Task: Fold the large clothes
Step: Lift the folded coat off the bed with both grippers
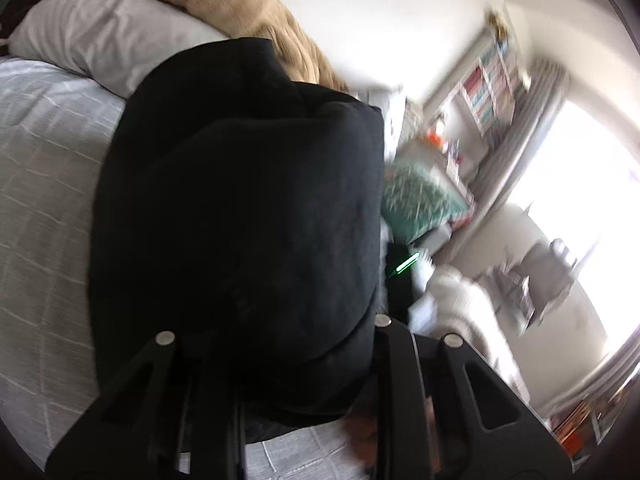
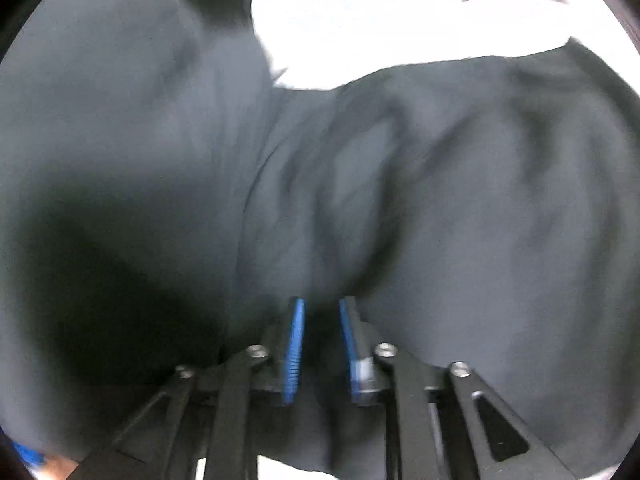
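Bed (image 1: pixel 48 168) carries black garment (image 1: pixel 240 208), bunched between right gripper (image 2: pixel 320 308) pads.

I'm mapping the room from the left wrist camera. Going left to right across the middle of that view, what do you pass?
Grey checked bedspread → black garment → green patterned cushion → grey curtain → bright window.
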The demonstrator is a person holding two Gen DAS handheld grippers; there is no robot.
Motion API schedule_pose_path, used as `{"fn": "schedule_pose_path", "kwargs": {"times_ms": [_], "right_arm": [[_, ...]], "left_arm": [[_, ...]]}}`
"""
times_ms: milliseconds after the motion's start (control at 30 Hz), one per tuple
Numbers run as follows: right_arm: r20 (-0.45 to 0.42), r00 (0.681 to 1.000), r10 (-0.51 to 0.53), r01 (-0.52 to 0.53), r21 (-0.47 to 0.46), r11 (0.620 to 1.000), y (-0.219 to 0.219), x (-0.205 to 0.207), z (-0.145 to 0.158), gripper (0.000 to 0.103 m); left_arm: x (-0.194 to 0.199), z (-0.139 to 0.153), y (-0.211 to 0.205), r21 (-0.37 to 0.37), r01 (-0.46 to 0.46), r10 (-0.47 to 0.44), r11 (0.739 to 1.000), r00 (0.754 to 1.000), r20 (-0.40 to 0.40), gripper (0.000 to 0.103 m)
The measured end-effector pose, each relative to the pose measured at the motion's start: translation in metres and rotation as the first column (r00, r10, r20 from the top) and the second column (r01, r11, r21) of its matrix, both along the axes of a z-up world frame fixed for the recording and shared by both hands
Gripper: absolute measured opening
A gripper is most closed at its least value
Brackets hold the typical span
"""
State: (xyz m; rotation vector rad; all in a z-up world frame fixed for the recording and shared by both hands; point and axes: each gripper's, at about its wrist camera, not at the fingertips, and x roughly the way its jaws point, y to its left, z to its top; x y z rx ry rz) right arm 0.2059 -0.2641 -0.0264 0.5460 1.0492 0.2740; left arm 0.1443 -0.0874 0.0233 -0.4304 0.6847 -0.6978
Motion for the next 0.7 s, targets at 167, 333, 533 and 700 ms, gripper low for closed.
{"fn": "schedule_pose_path", "kwargs": {"times_ms": [167,333,533,700], "right_arm": [[0.046,0.961,-0.272,0.269,0.064,0.961,-0.116,-0.027,0.024,0.053],[0.044,0.934,-0.355,0.339,0.202,0.919,-0.18,-0.049,0.031,0.064],[0.077,0.976,-0.204,0.182,0.222,0.958,-0.147,-0.037,0.035,0.065],[-0.083,0.988,-0.128,0.13,0.022,0.991,-0.085,-0.005,-0.009,0.057]], "left_arm": [[-0.003,-0.044,-0.048,0.207,0.12,-0.111,0.971,0.992,-0.058,0.027],[-0.014,-0.083,-0.078,0.352,0.193,-0.186,0.916,0.981,-0.052,0.028],[-0.022,-0.073,-0.069,0.334,0.211,-0.206,0.919,0.977,-0.051,0.032],[-0.037,-0.055,-0.059,0.373,0.267,-0.256,0.889,0.963,-0.08,0.048]]}}
